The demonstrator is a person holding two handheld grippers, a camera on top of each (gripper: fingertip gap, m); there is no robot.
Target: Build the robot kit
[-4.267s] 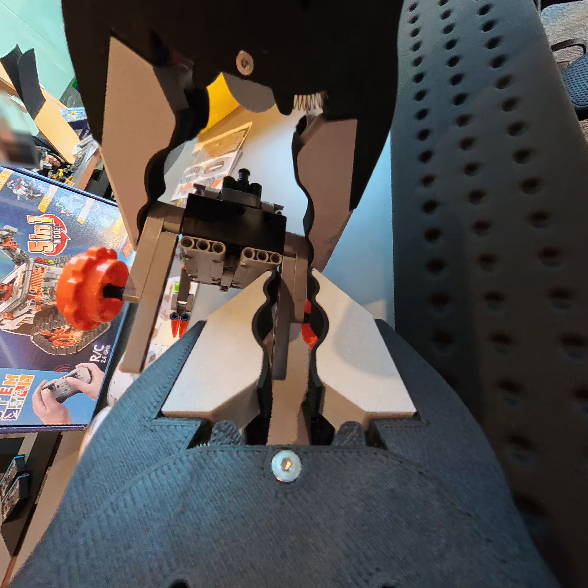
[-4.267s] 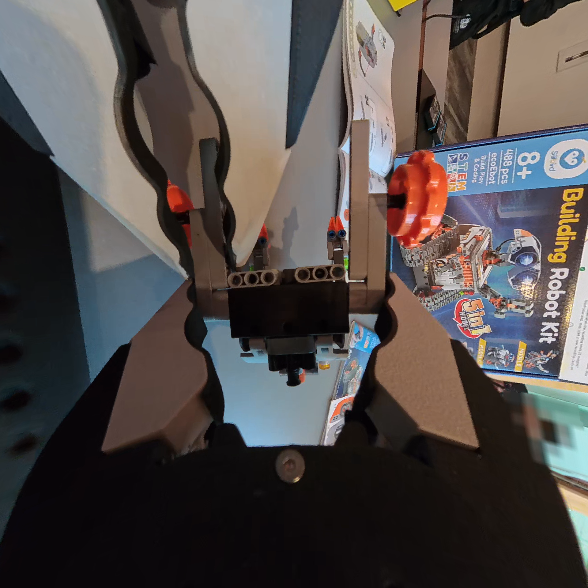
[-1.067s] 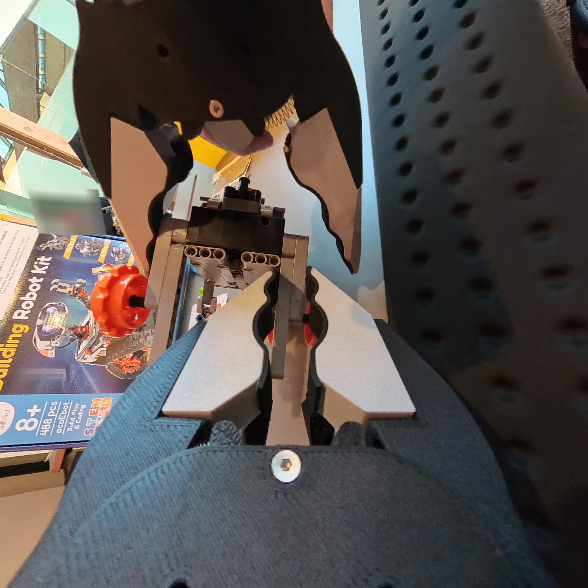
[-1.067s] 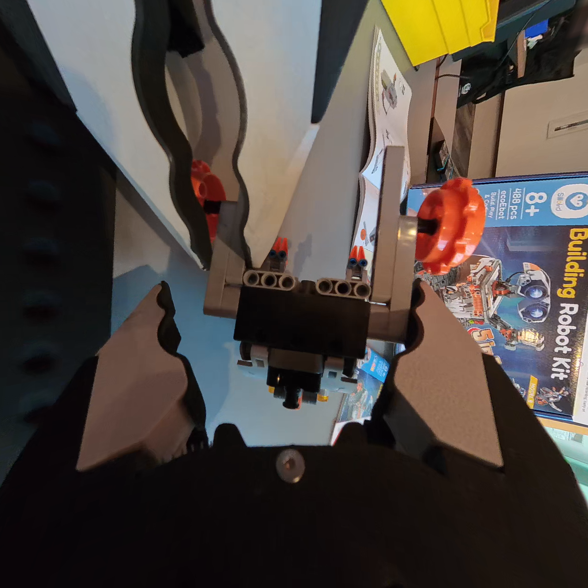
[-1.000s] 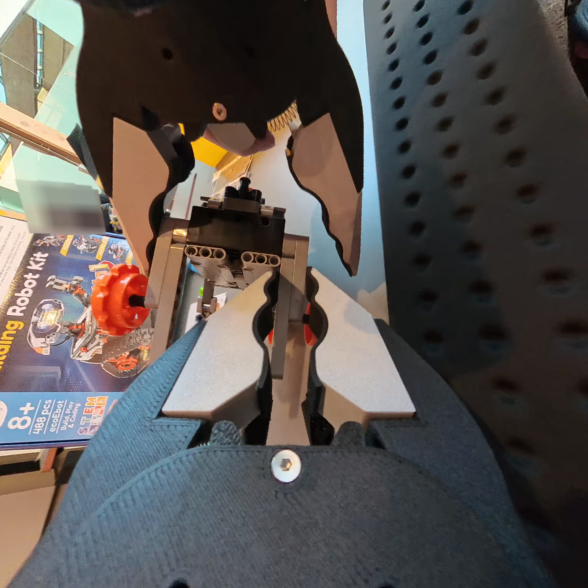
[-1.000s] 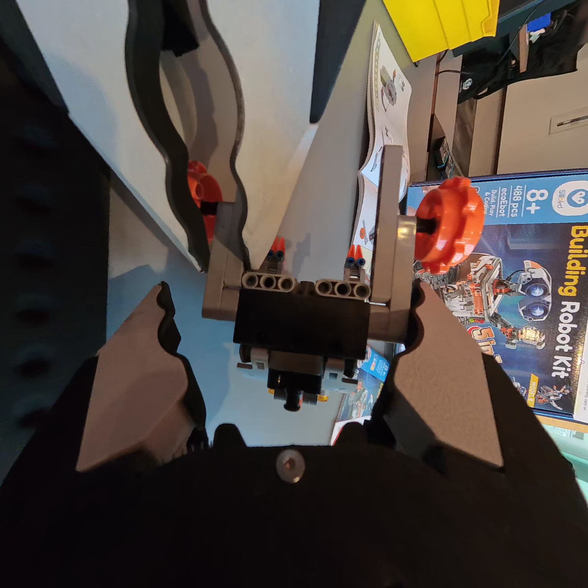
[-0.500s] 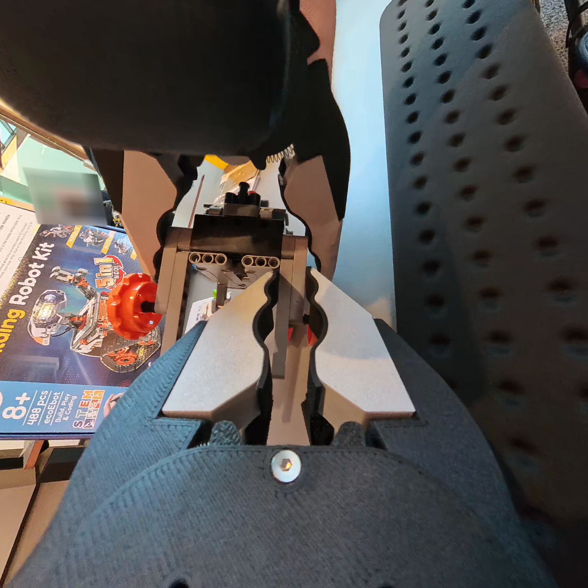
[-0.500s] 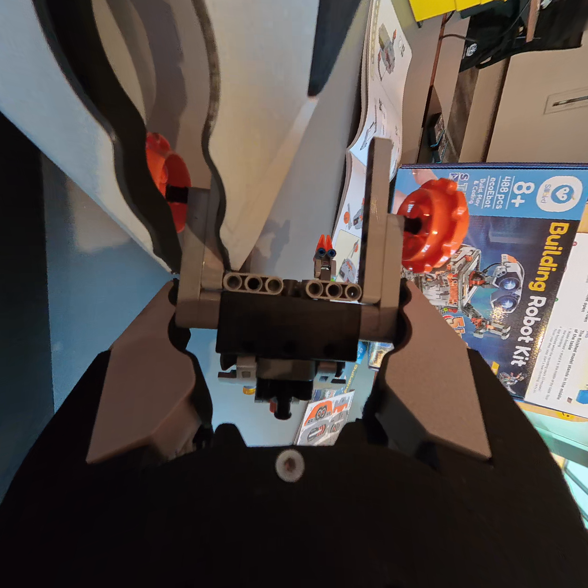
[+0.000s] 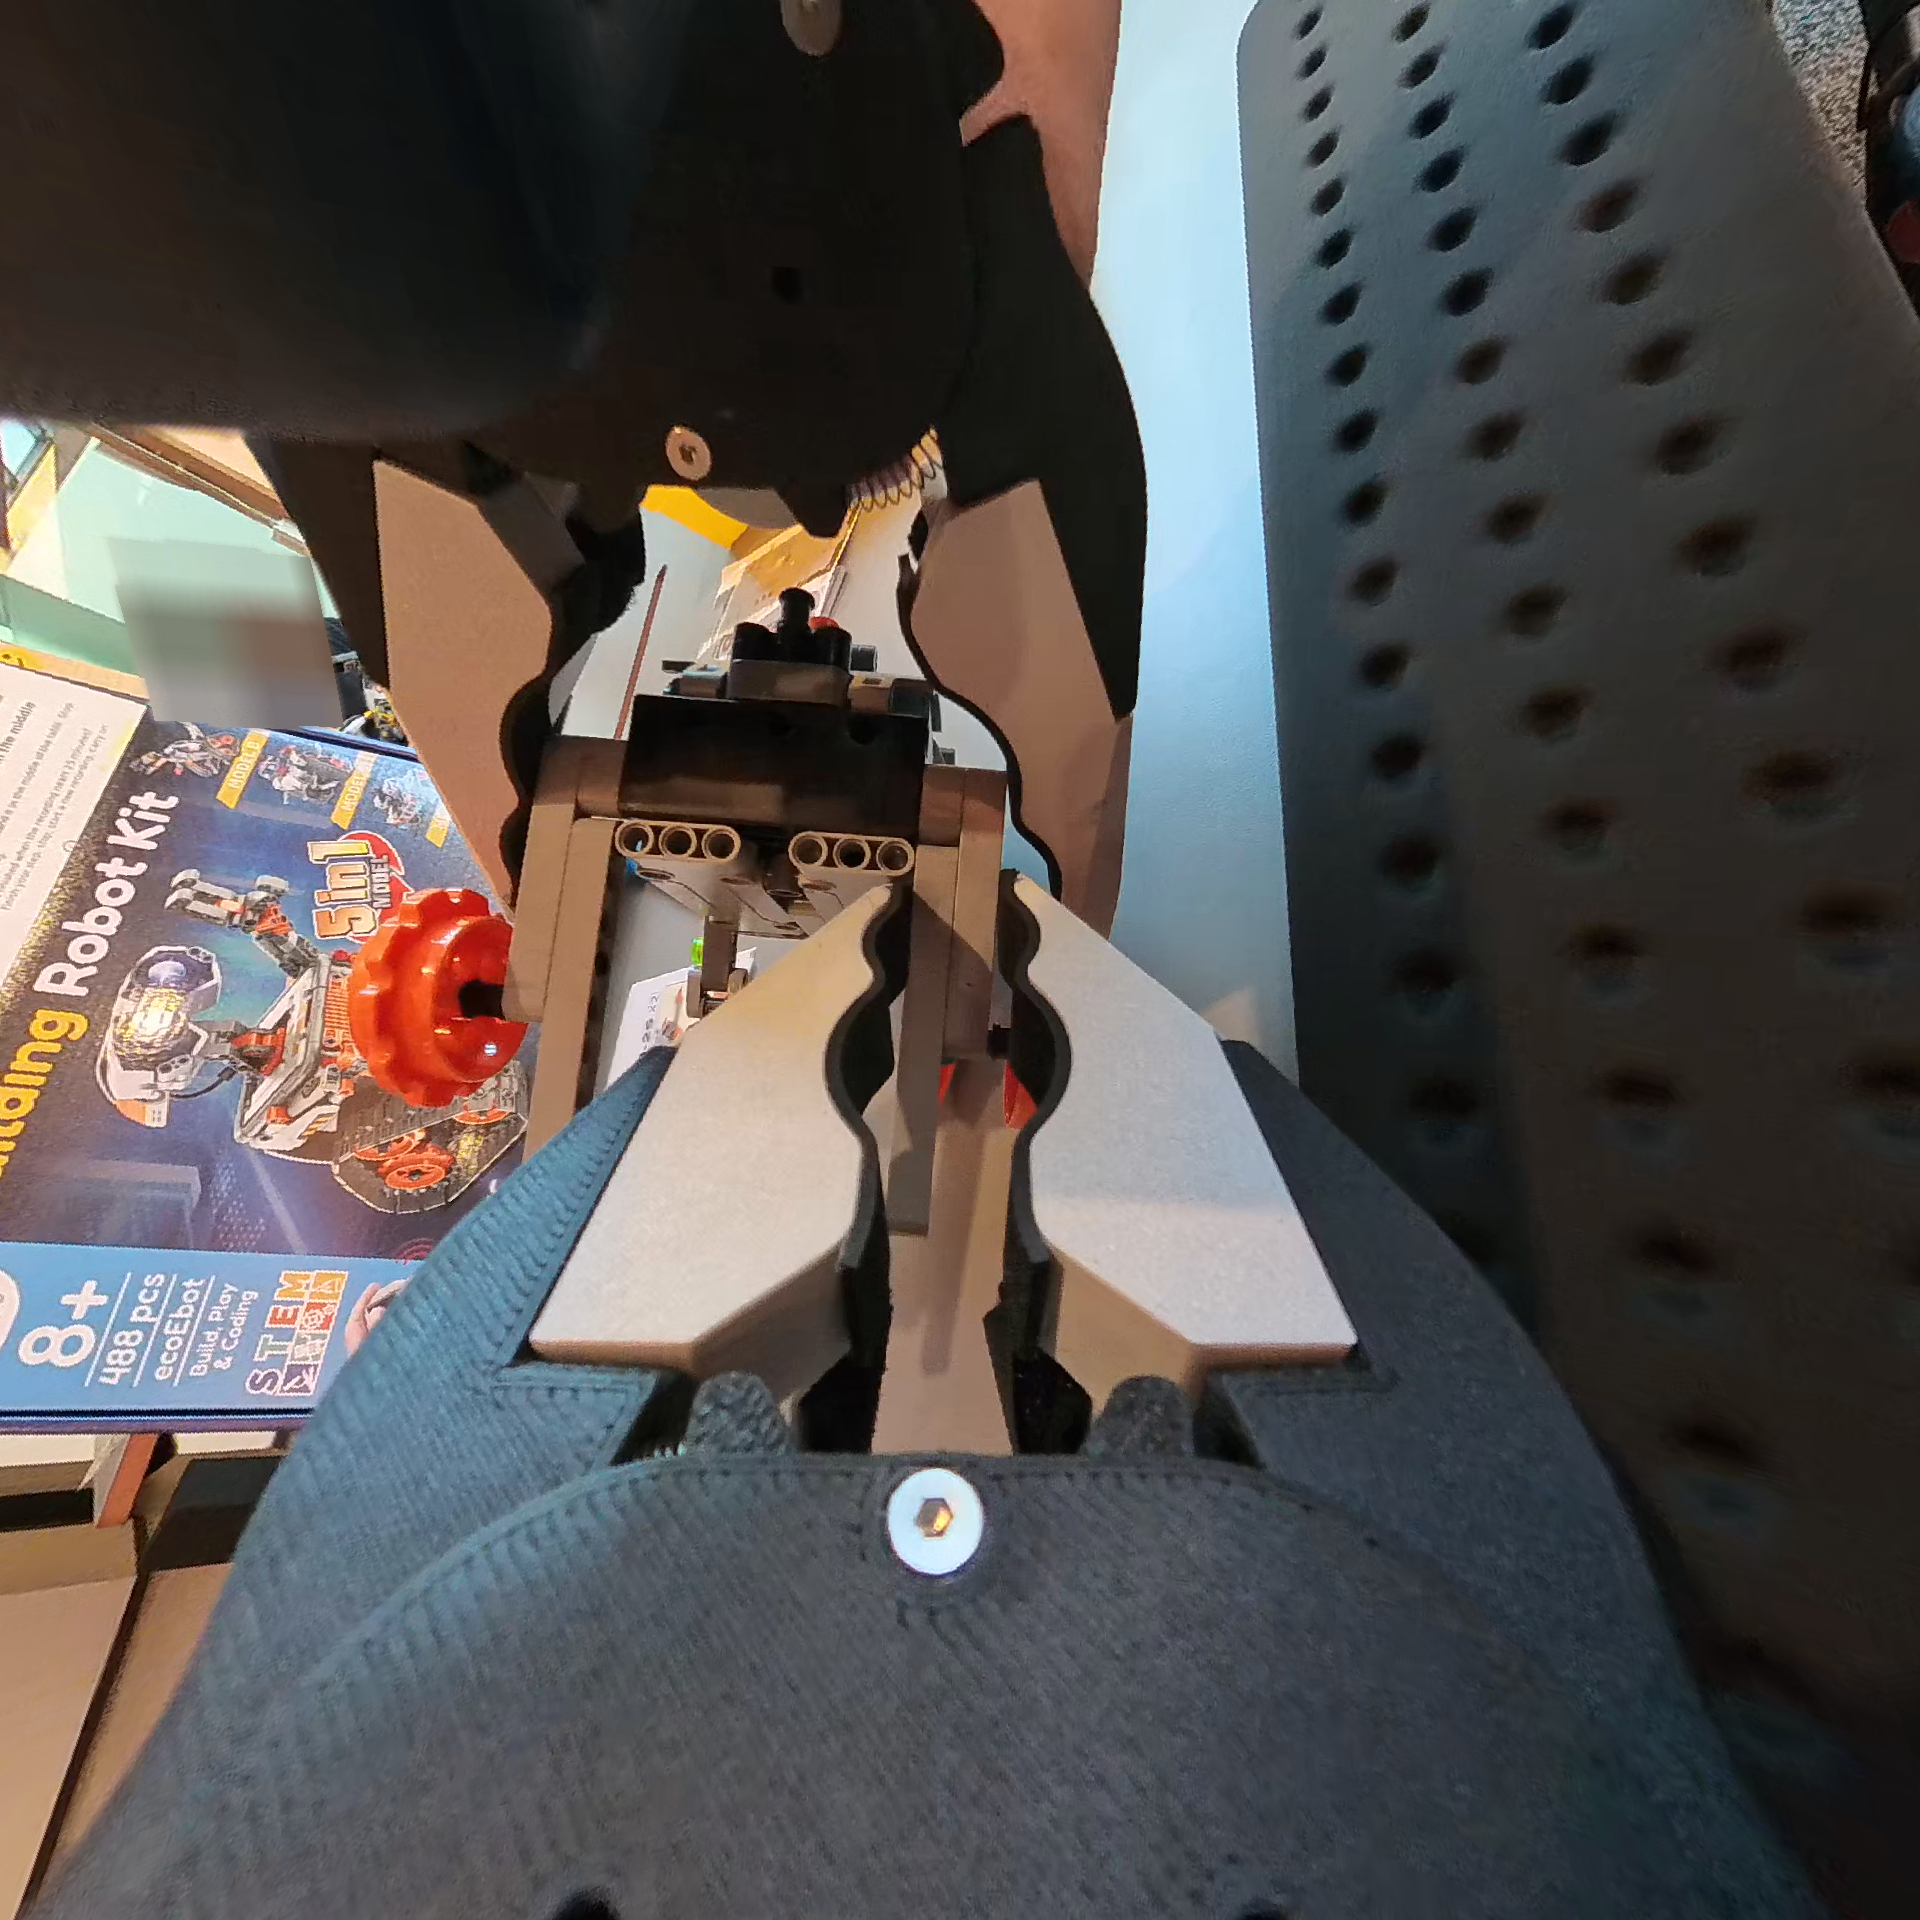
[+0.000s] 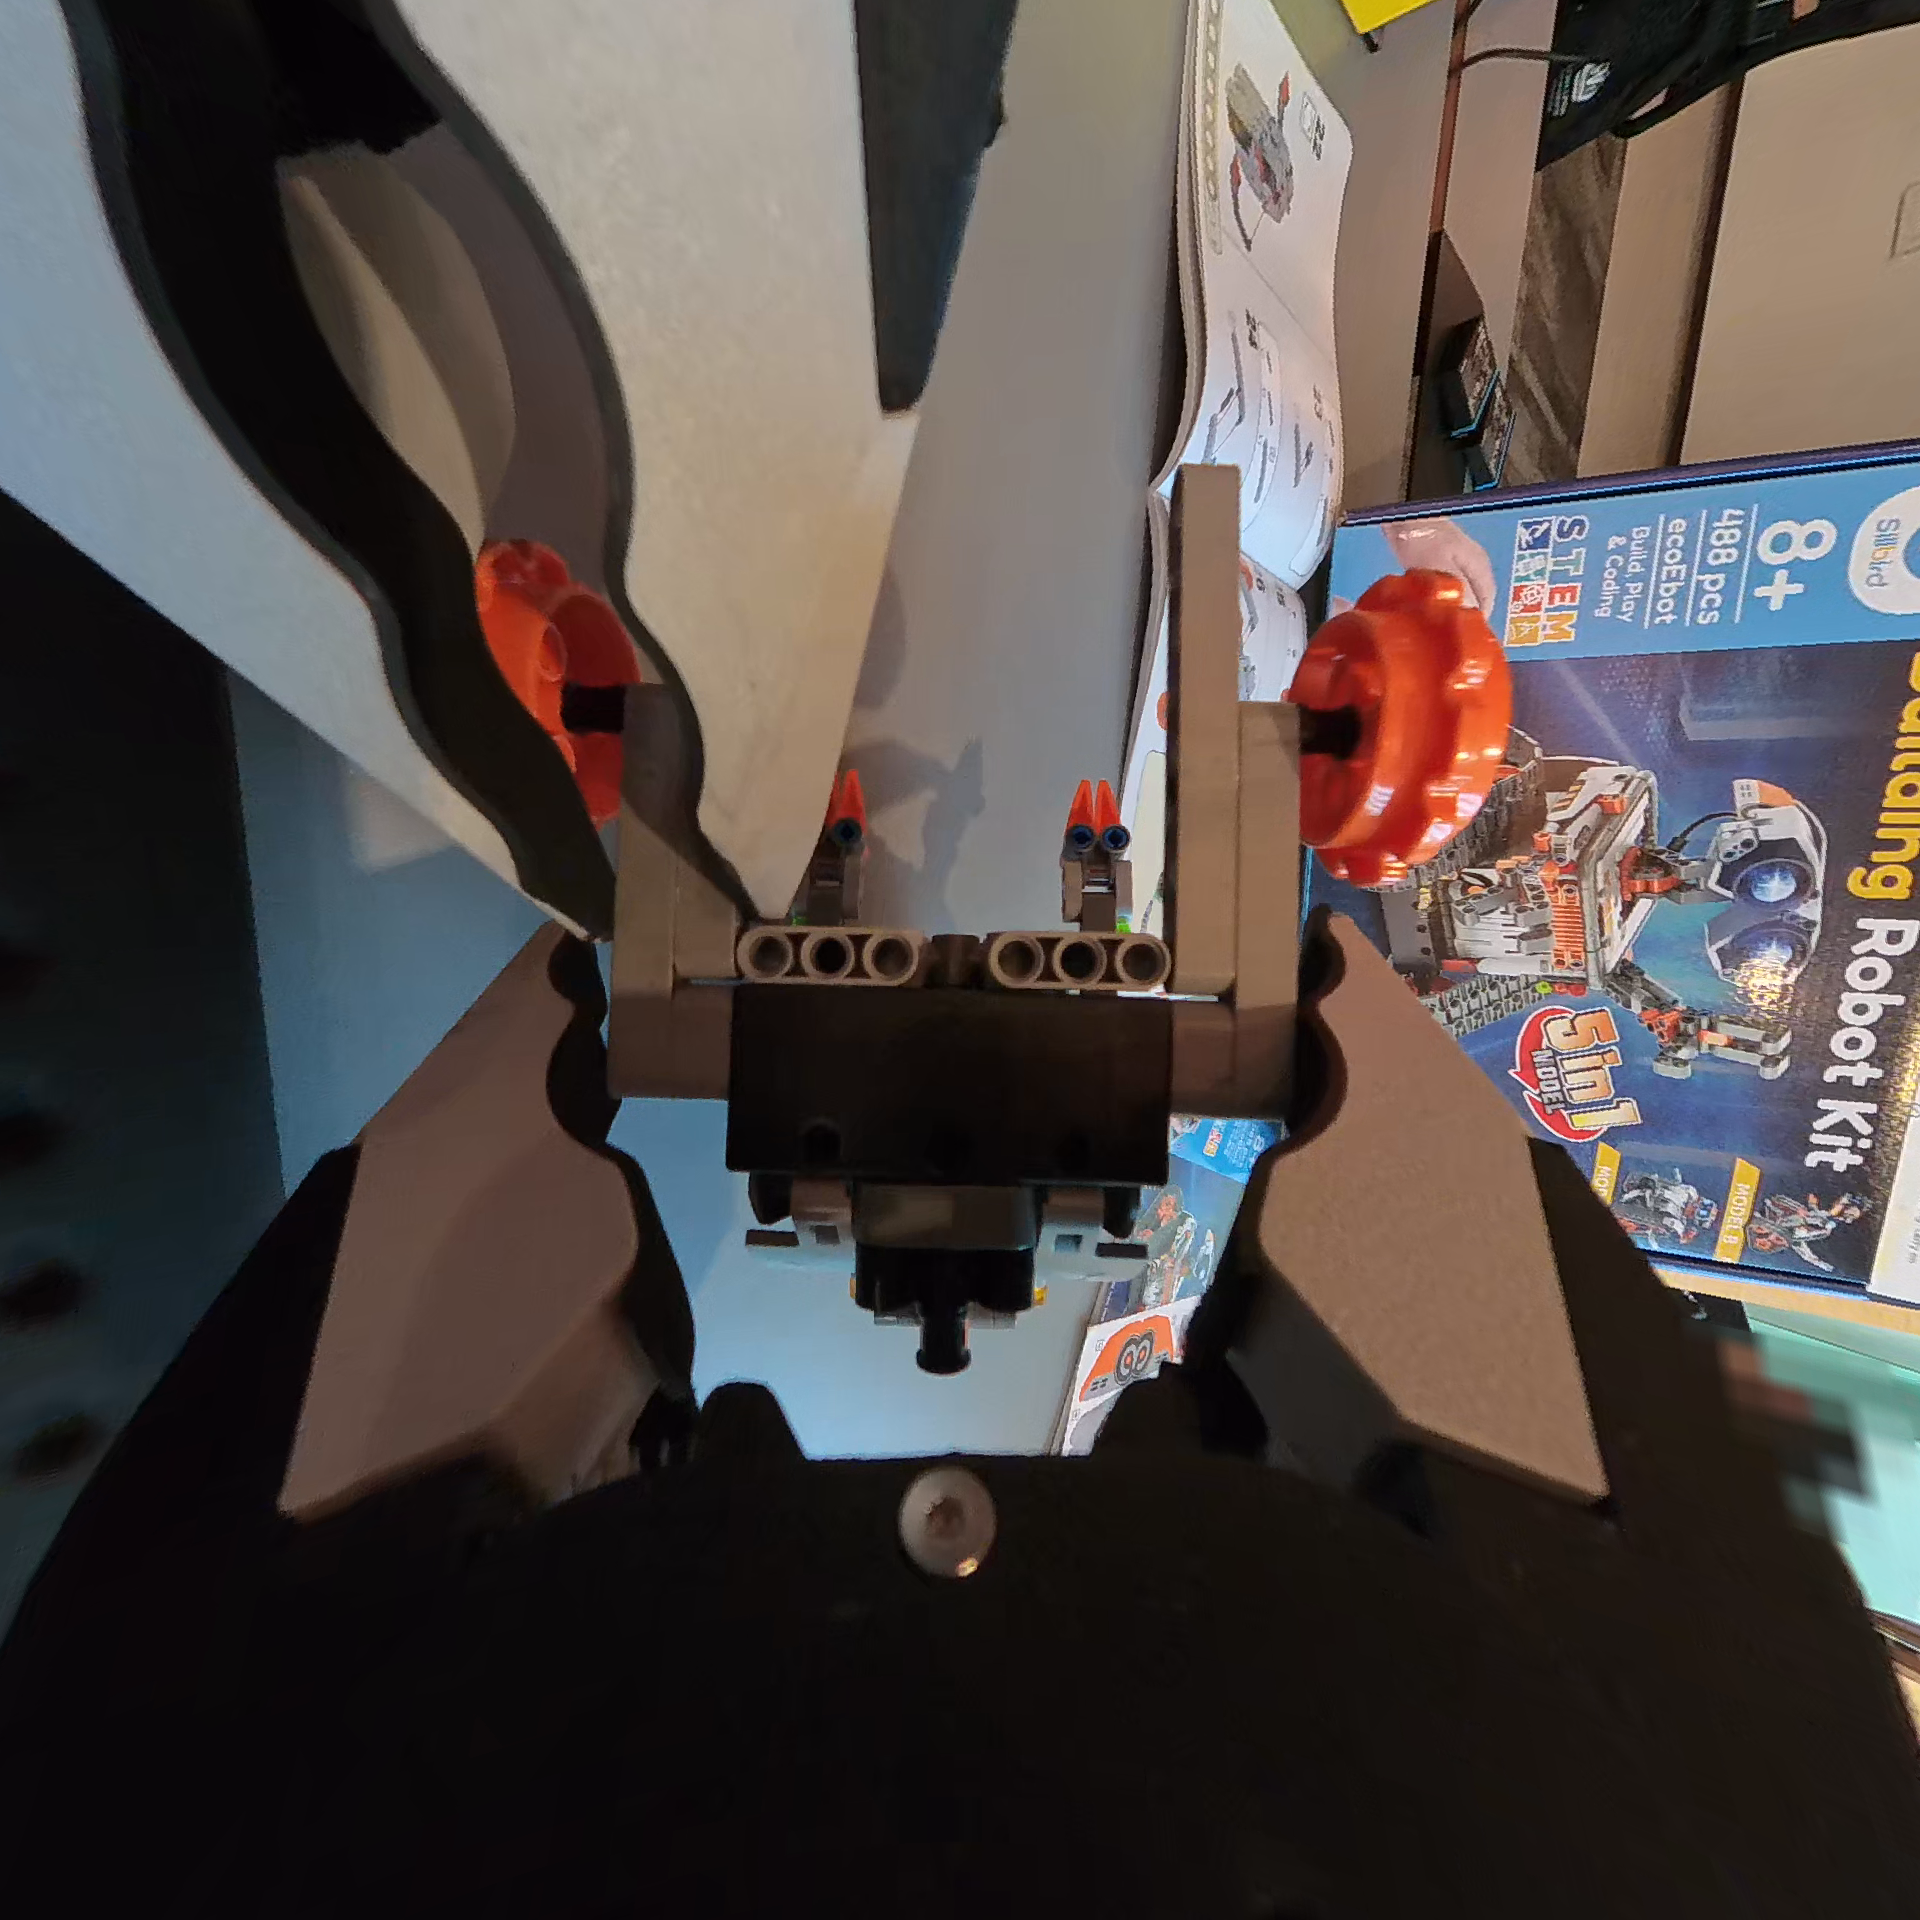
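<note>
A brick-built model [image 9: 769, 758] has a black block, grey beams and two orange toothed wheels [image 9: 436, 1008]. It is held in the air between both grippers. My left gripper [image 9: 951, 904] is shut on one long grey beam of the model. My right gripper [image 10: 945, 1029] is shut across the model's body [image 10: 945, 1070], with one finger pressed on each outer grey beam. The right wrist view shows both orange wheels [image 10: 1397, 727] and the left gripper [image 10: 675, 883] clamped on the left beam. The black right gripper [image 9: 790, 831] faces me in the left wrist view.
A blue building-kit box [image 9: 156, 1039] lies to the left and also shows in the right wrist view [image 10: 1714, 831]. An open instruction booklet [image 10: 1257, 312] lies on the white table [image 10: 1039, 520]. A dark perforated panel [image 9: 1558, 727] fills the right side. Across from one pair of fingers to the other is roughly 5 cm.
A second ago my right gripper's jaws stood open, with one finger clear of the model. They have closed on its sides. The left gripper has kept its grip on the beam.
</note>
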